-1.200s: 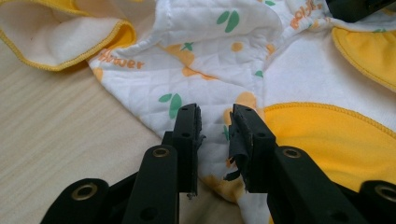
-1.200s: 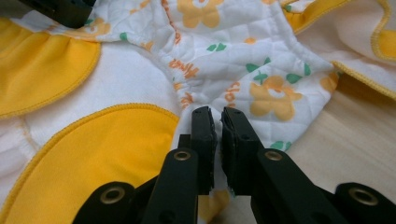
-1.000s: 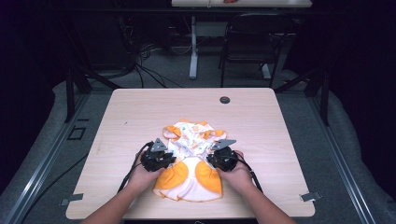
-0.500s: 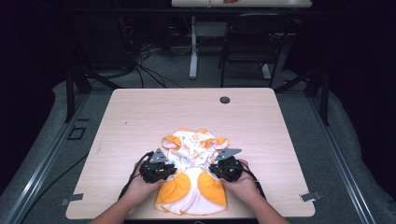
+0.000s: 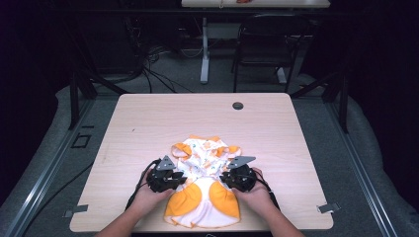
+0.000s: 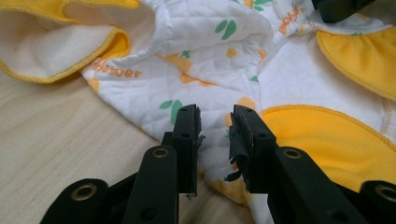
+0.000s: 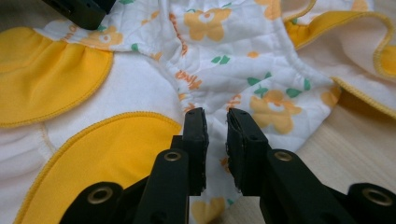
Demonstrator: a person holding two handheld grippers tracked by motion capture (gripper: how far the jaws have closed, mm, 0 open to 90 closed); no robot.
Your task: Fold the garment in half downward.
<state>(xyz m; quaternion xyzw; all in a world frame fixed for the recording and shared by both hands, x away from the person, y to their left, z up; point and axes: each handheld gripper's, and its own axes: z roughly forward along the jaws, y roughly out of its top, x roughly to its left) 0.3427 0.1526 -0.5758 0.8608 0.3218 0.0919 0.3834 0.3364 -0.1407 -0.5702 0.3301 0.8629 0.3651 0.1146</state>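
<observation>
A small white quilted garment (image 5: 201,160) with orange flower print and orange-yellow panels lies crumpled near the table's front edge. My left gripper (image 5: 181,181) rests at its left side and my right gripper (image 5: 223,178) at its right side, each in a hand. In the left gripper view the left gripper (image 6: 214,119) has a gap between its jaws, with the garment (image 6: 196,70) lying under the tips and nothing pinched. The right gripper (image 7: 215,119) stands the same way over the printed cloth (image 7: 243,60). Both pairs of jaws have just been opening.
The light wooden table (image 5: 148,128) has a round cable hole (image 5: 237,105) at the back. Its front edge runs just under the garment's hem. A chair (image 5: 259,49) and a desk leg (image 5: 204,49) stand on the dark floor beyond.
Both hands and the garment have come a little toward the front edge. The garment now lies more spread out, with its orange panels flat between the two grippers.
</observation>
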